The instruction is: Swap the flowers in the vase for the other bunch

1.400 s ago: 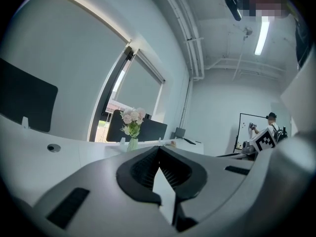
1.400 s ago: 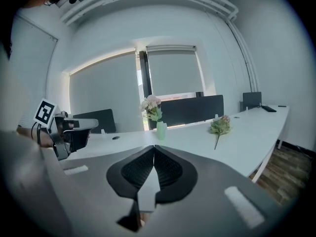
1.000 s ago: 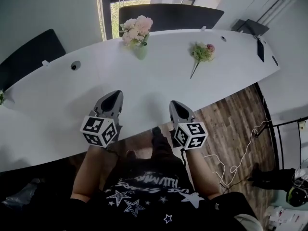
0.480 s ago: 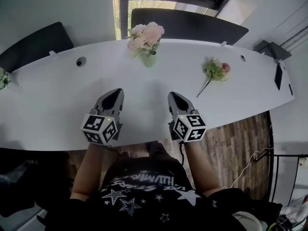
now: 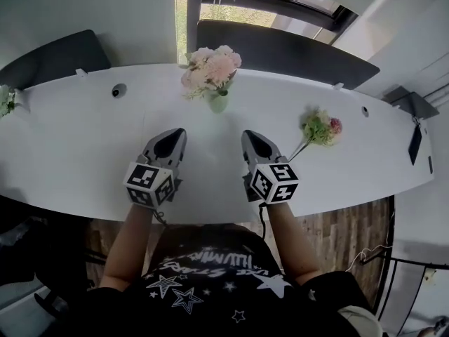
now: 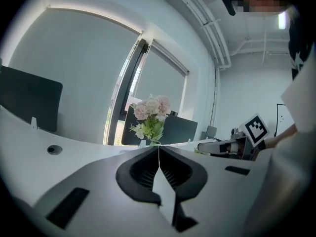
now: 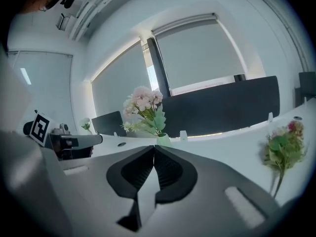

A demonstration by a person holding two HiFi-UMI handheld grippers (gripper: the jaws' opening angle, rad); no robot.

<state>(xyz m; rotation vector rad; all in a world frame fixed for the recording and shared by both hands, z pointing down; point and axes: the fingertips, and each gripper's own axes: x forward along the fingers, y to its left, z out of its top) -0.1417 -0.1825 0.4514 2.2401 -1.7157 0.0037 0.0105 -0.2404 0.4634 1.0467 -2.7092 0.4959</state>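
Observation:
A pale green vase (image 5: 218, 103) with a bunch of pink flowers (image 5: 210, 69) stands at the far middle of the white table (image 5: 84, 153). The same pink flowers (image 6: 151, 110) (image 7: 143, 102) show straight ahead in both gripper views. A second bunch (image 5: 320, 128) with green leaves and a dark pink bloom lies flat on the table to the right; this loose bunch (image 7: 282, 147) sits at the right of the right gripper view. My left gripper (image 5: 170, 137) and right gripper (image 5: 254, 140) hover side by side over the near table, both shut and empty, short of the vase.
Dark desk screens (image 5: 280, 48) stand behind the table's far edge. A round cable port (image 5: 116, 91) sits left of the vase, another (image 5: 365, 111) at the right. A small plant (image 5: 5, 100) is at the far left. Wooden floor (image 5: 351, 234) lies beside the table's right end.
Both grippers have moved forward over the table toward the vase, jaws staying shut. The view has swung so the vase and the lying bunch now sit nearer to the grippers.

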